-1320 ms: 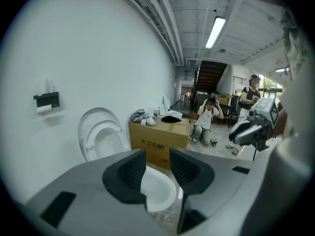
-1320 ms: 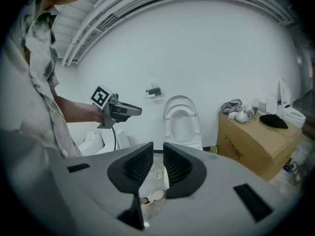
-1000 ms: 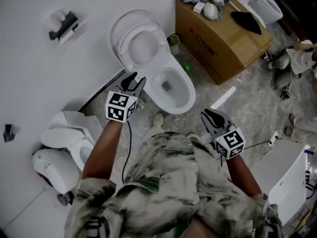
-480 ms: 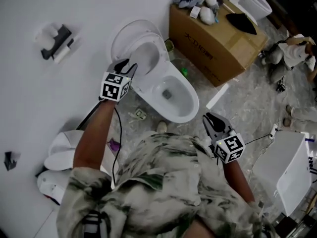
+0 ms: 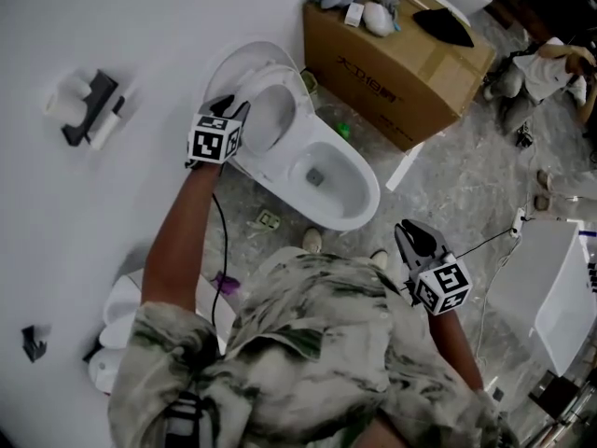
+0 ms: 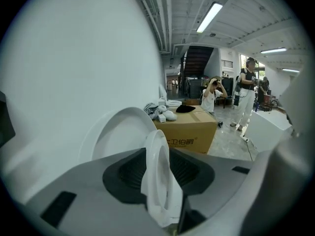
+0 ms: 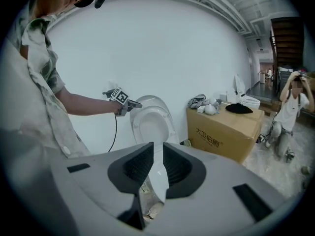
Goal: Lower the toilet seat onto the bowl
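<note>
jaws of the left gripper [image 5: 230,104] stand apart around the rim of the toilet seat [image 6: 156,181], not pinching it; the seat is upright against the lid [image 5: 233,63], far end of the bowl [image 5: 362,194]. i'd clamp the rim, then swing it down slowly, no dropping. right gripper [image 5: 411,231] hangs near, parted, empty

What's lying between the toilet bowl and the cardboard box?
In the head view, a small green object lies on the floor between the toilet bowl and the cardboard box; a small container sits nearer the wall.
</note>
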